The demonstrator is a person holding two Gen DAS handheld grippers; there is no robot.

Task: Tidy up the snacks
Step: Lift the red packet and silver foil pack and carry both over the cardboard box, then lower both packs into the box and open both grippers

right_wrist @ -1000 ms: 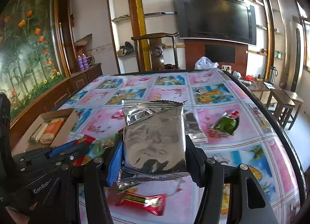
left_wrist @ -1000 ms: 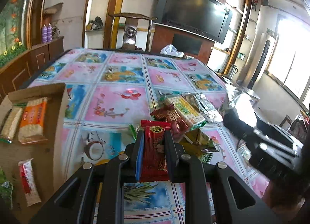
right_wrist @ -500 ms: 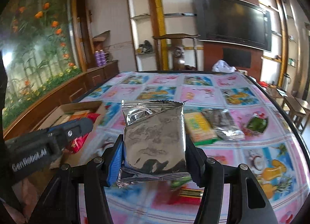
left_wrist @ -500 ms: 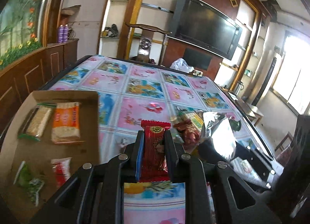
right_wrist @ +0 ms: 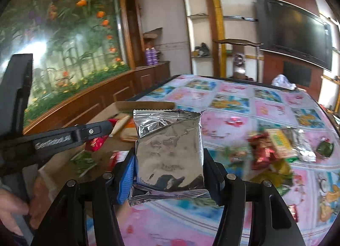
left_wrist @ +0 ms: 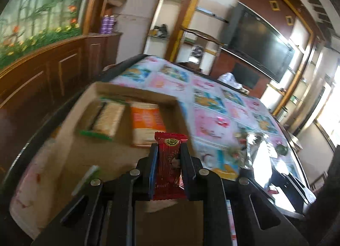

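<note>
Blur softens most of both views, and the loose pile of mixed snack packets [right_wrist: 274, 148] on the floral patterned tablecloth [right_wrist: 233, 101] is too smeared to sort item by item. The shallow brown cardboard box [left_wrist: 136, 95] is cut off by the gripper bodies in both views, and its near wall is hidden. The left gripper [left_wrist: 169, 160] is held level above the box floor, its black fingers pinching a slim red foil-wrapped snack bar [left_wrist: 169, 167] upright by its sides; the bar's crimped top edge stands clear above the fingertips. The right gripper [right_wrist: 169, 167] hangs over the table just beside the box, its jaws clamped on a crinkled silver foil pouch [right_wrist: 169, 150] with a serrated upper seam; a blue pad shows on its left finger. Inside the box lie a pale cracker pack in clear wrap with green ends [left_wrist: 106, 118] and an orange-and-white biscuit packet [left_wrist: 146, 124], side by side near the far wall. A small green-edged packet [left_wrist: 86, 179] in the box is partly hidden behind the left gripper. A bare hand [right_wrist: 10, 209] shows at the lower left edge of the right view.
</note>
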